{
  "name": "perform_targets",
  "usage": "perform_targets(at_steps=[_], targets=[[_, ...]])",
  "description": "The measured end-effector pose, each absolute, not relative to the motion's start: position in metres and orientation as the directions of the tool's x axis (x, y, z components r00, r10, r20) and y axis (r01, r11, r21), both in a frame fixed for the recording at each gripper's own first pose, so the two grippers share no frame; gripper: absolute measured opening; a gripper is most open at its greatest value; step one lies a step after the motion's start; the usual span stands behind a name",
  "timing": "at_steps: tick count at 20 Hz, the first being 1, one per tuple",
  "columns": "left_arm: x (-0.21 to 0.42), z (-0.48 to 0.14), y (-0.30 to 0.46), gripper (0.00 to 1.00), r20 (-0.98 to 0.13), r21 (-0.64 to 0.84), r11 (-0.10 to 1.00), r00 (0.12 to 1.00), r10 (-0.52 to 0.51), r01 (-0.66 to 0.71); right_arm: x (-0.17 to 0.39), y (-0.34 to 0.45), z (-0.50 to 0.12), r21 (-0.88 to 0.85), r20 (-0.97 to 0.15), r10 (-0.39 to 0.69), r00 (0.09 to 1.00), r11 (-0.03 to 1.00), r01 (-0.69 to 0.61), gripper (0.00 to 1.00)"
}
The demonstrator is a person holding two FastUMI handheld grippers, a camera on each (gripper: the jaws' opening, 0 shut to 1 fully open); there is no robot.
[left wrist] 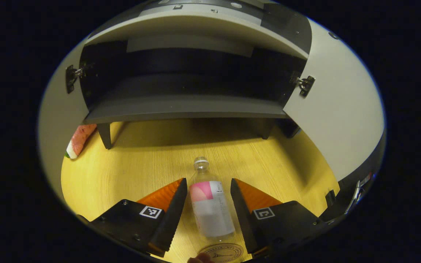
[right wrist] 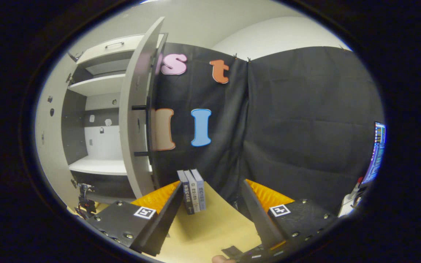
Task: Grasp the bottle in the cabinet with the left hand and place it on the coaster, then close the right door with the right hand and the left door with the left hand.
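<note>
**Bottle standing on the coaster between spread tongs, cabinet doors open**

In the left gripper view, a clear plastic bottle (left wrist: 210,204) with a pink and white label stands upright on a round coaster (left wrist: 222,252) at the near edge of the yellow wooden counter (left wrist: 141,168). The left tongs (left wrist: 209,204) are spread wide, one finger on each side of the bottle, with a visible gap on both sides, so neither finger touches it. Beyond the bottle, the cabinet (left wrist: 185,106) stands on short dark legs with its dark interior showing. Its left door (left wrist: 55,120) and right door (left wrist: 336,109) both swing outward, metal hinges visible at their inner edges. A pink and white object (left wrist: 80,140) lies on the counter near the cabinet's left leg; what it is cannot be told.

In the right gripper view, the right tongs (right wrist: 208,215) are also spread apart and hold nothing. Past them, a few books (right wrist: 193,190) stand upright at the far edge of the counter, against the black cloth wall. To the left, the pale open door (right wrist: 135,120) is seen nearly edge-on, with white shelves behind it. A lit screen (right wrist: 376,151) glows at the far right edge.
</note>
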State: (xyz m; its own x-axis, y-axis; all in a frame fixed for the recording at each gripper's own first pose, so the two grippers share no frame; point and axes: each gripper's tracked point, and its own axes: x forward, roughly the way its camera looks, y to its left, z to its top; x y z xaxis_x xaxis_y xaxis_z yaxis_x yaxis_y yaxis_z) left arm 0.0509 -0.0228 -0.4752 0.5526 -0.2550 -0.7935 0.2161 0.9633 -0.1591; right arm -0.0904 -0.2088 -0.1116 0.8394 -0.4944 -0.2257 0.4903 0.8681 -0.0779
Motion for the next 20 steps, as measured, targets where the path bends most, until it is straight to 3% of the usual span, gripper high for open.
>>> perform_targets(at_steps=[4,5,6,14,20], targets=[[0.061,-0.502,-0.022,0.76,-0.846,-0.162,0.964,0.473,-0.244,0.209,-0.095,-0.216,-0.117,-0.095,-0.231,-0.545,0.806,0.837,0.539,0.97],[0.062,-0.508,-0.022,0.82,-0.861,-0.151,0.966,0.453,-0.233,0.21,-0.096,-0.217,-0.118,-0.097,-0.234,-0.554,0.799,0.831,0.548,0.97],[0.062,-0.514,-0.022,0.76,-0.877,-0.145,0.966,0.424,-0.226,0.215,-0.097,-0.217,-0.12,-0.1,-0.236,-0.562,0.792,0.825,0.556,0.97],[0.056,-0.542,-0.012,0.8,-0.955,-0.052,0.964,0.268,-0.124,0.262,-0.11,-0.223,-0.125,-0.114,-0.255,-0.616,0.745,0.785,0.609,0.97],[0.061,-0.532,-0.014,0.76,-0.944,-0.092,0.971,0.29,-0.156,0.223,-0.112,-0.22,-0.129,-0.113,-0.263,-0.611,0.747,0.788,0.605,0.97]])
